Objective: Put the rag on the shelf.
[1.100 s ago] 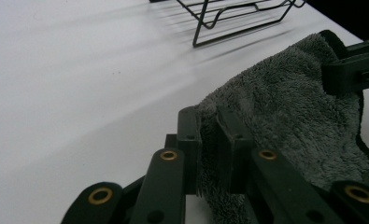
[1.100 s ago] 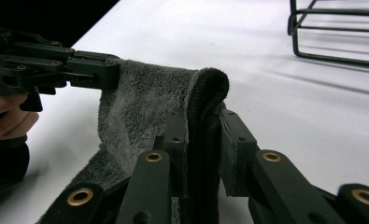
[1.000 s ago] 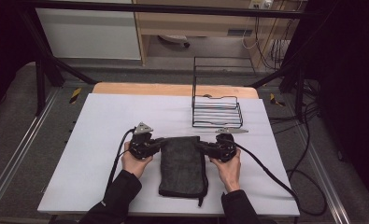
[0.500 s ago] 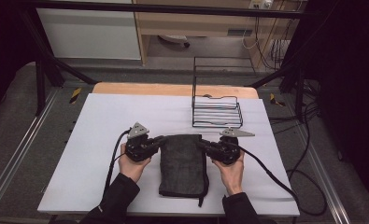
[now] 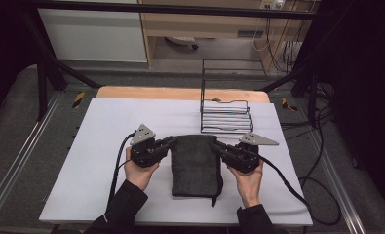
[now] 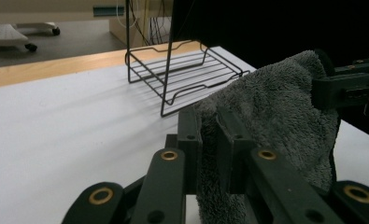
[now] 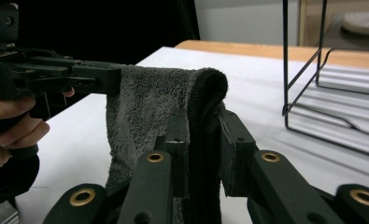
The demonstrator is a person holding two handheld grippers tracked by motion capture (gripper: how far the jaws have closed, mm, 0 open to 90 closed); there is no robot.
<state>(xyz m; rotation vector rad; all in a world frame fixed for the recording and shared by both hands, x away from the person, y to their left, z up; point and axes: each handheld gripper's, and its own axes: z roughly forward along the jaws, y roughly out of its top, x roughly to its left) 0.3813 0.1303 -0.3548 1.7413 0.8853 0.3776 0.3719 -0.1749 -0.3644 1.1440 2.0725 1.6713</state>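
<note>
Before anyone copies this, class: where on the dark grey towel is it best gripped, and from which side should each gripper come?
Grip the towel at its two far corners, the left gripper coming from the left and the right gripper from the right. It is limp, folded cloth, so pinching the thick folded edge at both ends keeps it spread and hanging evenly, as both shut jaws do here.

the dark grey towel [image 5: 196, 163] is looking like thick, fuzzy terry cloth, matt and rough. the wire rack [image 5: 226, 115] is showing thin black metal rods with a slight sheen. the table [image 5: 92, 146] is wearing a smooth, matt white sheet, with bare pale wood [image 5: 146, 92] showing along its far edge.
</note>
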